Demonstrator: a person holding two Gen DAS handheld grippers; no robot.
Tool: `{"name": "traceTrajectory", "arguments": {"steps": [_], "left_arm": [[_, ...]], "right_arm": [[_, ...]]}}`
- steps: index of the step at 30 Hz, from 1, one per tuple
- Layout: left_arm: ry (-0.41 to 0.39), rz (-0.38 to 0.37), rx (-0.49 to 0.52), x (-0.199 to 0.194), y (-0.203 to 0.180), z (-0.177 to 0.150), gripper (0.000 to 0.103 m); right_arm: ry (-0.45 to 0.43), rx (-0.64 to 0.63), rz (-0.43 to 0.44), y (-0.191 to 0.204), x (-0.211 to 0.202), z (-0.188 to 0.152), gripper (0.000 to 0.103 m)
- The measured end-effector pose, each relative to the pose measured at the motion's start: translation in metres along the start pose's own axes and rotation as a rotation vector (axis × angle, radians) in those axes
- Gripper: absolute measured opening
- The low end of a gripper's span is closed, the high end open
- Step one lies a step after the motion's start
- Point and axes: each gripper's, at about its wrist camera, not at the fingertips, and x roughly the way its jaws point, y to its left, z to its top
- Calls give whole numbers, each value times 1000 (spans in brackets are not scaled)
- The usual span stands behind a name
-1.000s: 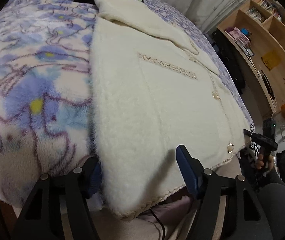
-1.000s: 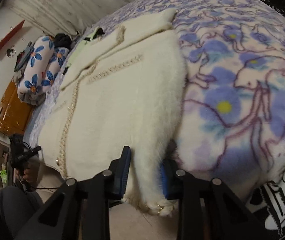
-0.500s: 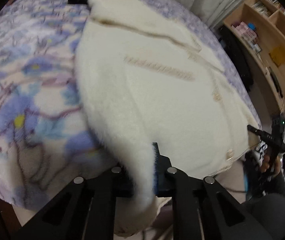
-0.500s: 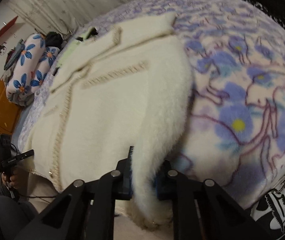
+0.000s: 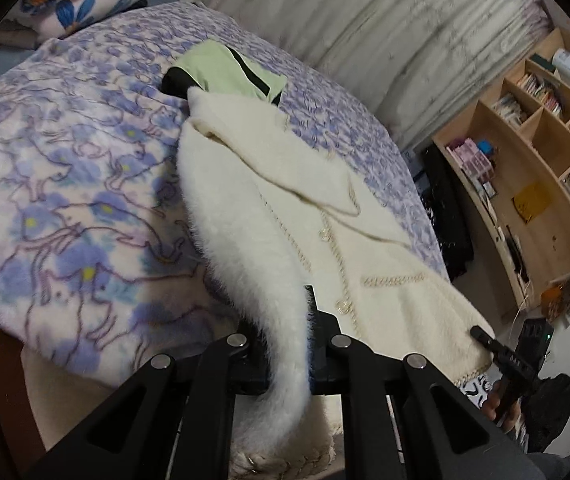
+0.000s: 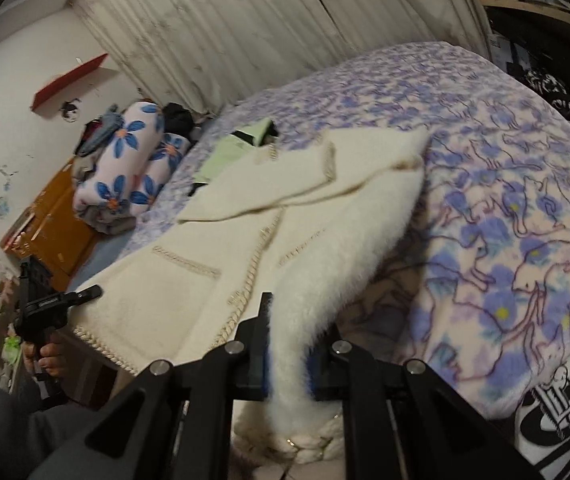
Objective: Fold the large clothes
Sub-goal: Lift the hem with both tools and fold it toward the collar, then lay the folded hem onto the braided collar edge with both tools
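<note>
A large fluffy cream jacket [image 5: 285, 208] with pearl buttons and braided trim lies front-up on the flowered bed; it also shows in the right wrist view [image 6: 269, 216]. My left gripper [image 5: 289, 340] is shut on the jacket's hem corner at one side and lifts it off the bed. My right gripper [image 6: 287, 356] is shut on the opposite hem corner, also raised. Each gripper shows in the other's view: the right one at the jacket's far hem [image 5: 501, 356], the left one likewise [image 6: 57, 304].
The purple flowered blanket [image 5: 65, 200] covers the bed. A light green and black garment [image 5: 229, 68] lies beyond the jacket's collar. Rolled floral bedding [image 6: 133, 160] sits at the bed's far side. A wooden bookshelf [image 5: 545, 160] stands right; an orange cabinet [image 6: 53, 224] left.
Both grippers have risen and pulled back, lifting the jacket's hem corners off the bed. The left gripper was open a second ago and closed on its corner.
</note>
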Motion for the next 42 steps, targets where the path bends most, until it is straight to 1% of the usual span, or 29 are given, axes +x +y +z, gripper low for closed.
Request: {"name": "traceTrajectory", "arguments": {"steps": [2,5,7,10,11,13,15,16,18,20,21,23,24,25,26,27,28,29,32,35,36,39,40,41,42], "left_arm": [[-10,-1,-15,-13,-2,0,8],[-25,0,-65,-30,0,2,8],[-30,-11,-108,-34,8,9,8],[-45,9,-129,-28,13,27,8],[-43,10,-141,-22,16,38,8],[-50,25,-148,-6,21,61,8],[-60,24,-145,12,25,87,9],[-68,30,-146,22,26,100,9],[-79,41,-111,49,26,136,10],[-91,59,-107,77,27,167,12],[-89,69,-96,94,28,183,14],[-81,94,-93,123,33,208,24],[-54,86,-101,143,39,222,36],[-46,90,-104,155,42,230,47],[-45,121,-115,172,49,239,53],[-47,164,-109,185,52,246,69],[-50,203,-104,195,57,250,77],[-47,219,-100,202,61,252,77],[0,281,-50,231,75,257,77],[46,335,11,253,84,256,77],[58,348,33,261,87,255,77],[92,370,98,279,90,255,76],[102,376,119,286,90,255,75],[111,386,145,293,90,255,74],[118,396,171,298,88,256,71]], "right_arm": [[-7,-2,28,9,-9,-2,11],[-34,37,66,13,-21,3,11],[-59,99,84,5,-25,11,11],[-99,245,119,-18,-18,27,11],[-104,276,121,-22,-15,31,11],[-112,372,116,-43,0,48,11],[-113,446,123,-60,16,65,11],[-117,466,123,-67,27,78,11],[-127,475,110,-78,45,103,12],[-121,497,95,-91,68,131,13],[-111,501,81,-100,84,148,17],[-68,523,50,-117,112,168,23],[-46,537,35,-128,131,178,34],[-36,545,32,-136,145,183,49],[-28,547,31,-141,154,186,55],[-18,543,11,-146,167,187,62],[-8,530,-25,-149,178,187,65],[4,523,-40,-152,186,187,65],[43,493,-93,-161,211,182,65],[57,412,-184,-166,223,181,65],[57,375,-214,-167,227,181,65],[47,304,-259,-170,236,185,65],[43,278,-287,-169,238,187,65],[43,236,-340,-167,243,190,65],[43,208,-368,-167,246,193,65]]}}
